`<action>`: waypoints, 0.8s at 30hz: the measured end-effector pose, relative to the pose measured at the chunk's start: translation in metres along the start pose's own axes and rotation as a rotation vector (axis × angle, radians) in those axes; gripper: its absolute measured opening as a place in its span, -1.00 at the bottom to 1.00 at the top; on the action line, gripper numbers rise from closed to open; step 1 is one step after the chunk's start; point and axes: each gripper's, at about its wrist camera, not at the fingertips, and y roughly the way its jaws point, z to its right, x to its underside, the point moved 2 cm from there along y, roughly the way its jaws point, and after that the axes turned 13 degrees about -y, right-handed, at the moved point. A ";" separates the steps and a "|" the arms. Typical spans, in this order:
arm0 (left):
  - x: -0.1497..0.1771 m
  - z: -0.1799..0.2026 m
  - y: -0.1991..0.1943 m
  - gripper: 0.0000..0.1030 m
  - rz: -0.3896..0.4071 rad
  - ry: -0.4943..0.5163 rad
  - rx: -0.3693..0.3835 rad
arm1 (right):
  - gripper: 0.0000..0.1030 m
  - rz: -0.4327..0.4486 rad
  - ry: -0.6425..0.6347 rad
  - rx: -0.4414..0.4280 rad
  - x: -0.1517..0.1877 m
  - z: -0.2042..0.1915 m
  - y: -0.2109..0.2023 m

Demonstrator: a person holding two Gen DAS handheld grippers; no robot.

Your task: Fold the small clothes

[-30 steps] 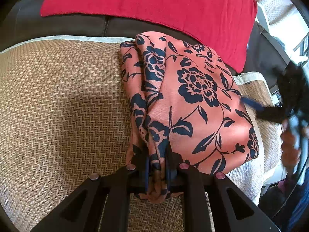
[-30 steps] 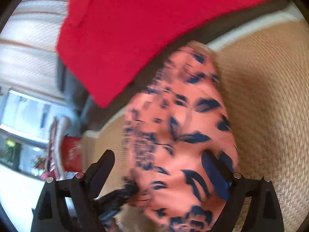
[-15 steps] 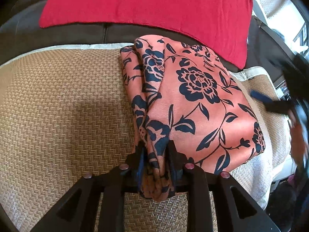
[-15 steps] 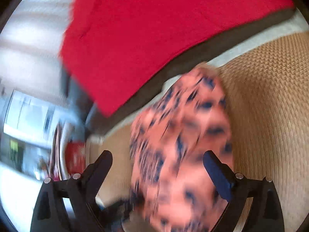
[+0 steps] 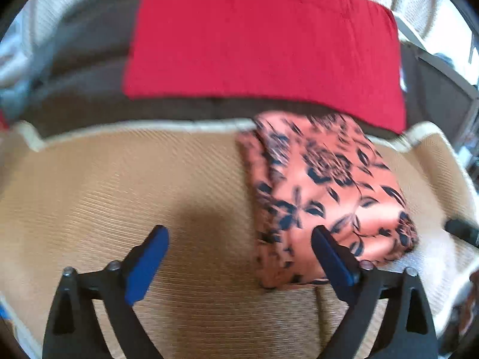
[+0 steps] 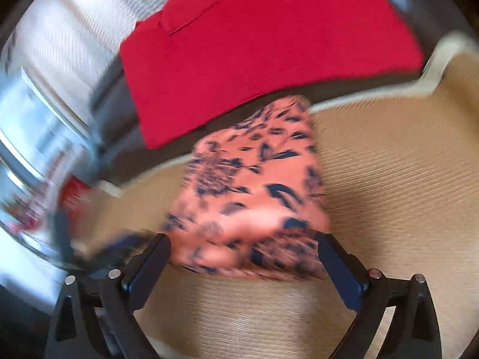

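Observation:
A folded salmon garment with a dark blue flower print (image 5: 329,185) lies on the woven tan mat (image 5: 119,194), its far end close to the mat's back edge. My left gripper (image 5: 239,233) hovers above the mat just left of the garment. Its jaws are opening wide, with only bare mat between them, and its right finger (image 5: 332,257) overlaps the garment's near left corner. In the right wrist view the garment (image 6: 257,185) lies just beyond my right gripper (image 6: 244,239). Those jaws are also opening, and the pads stand clear of the cloth. Both views are blurred by motion.
A red cloth (image 5: 263,39) is spread over the dark sofa back (image 5: 89,39) behind the mat; it also shows in the right wrist view (image 6: 263,53). The mat's pale border (image 5: 149,125) runs along the back. Bright blurred room clutter fills the left side of the right wrist view.
My left gripper was shut on the garment's near fold; it has let go, opened wide and pulled back and up. The right gripper swung across and backed off. The garment stays folded on the mat.

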 end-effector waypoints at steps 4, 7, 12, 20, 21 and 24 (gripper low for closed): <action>-0.001 0.013 -0.020 0.93 -0.004 0.001 -0.014 | 0.99 -0.050 -0.093 0.214 0.027 0.001 -0.010; -0.003 0.030 -0.032 0.93 0.015 0.012 -0.002 | 0.99 -0.009 -0.127 0.283 0.020 -0.006 -0.024; -0.008 0.047 -0.040 0.93 0.010 0.031 -0.001 | 0.99 -0.004 -0.118 0.310 0.000 -0.009 -0.031; -0.004 0.060 -0.052 0.93 0.049 0.105 -0.064 | 0.99 -0.074 -0.136 0.278 0.003 -0.015 -0.034; -0.004 0.059 -0.052 0.93 0.046 0.099 -0.059 | 0.99 -0.076 -0.140 0.276 0.003 -0.016 -0.033; -0.006 0.060 -0.053 0.93 0.048 0.088 -0.054 | 0.99 -0.087 -0.154 0.264 0.001 -0.019 -0.032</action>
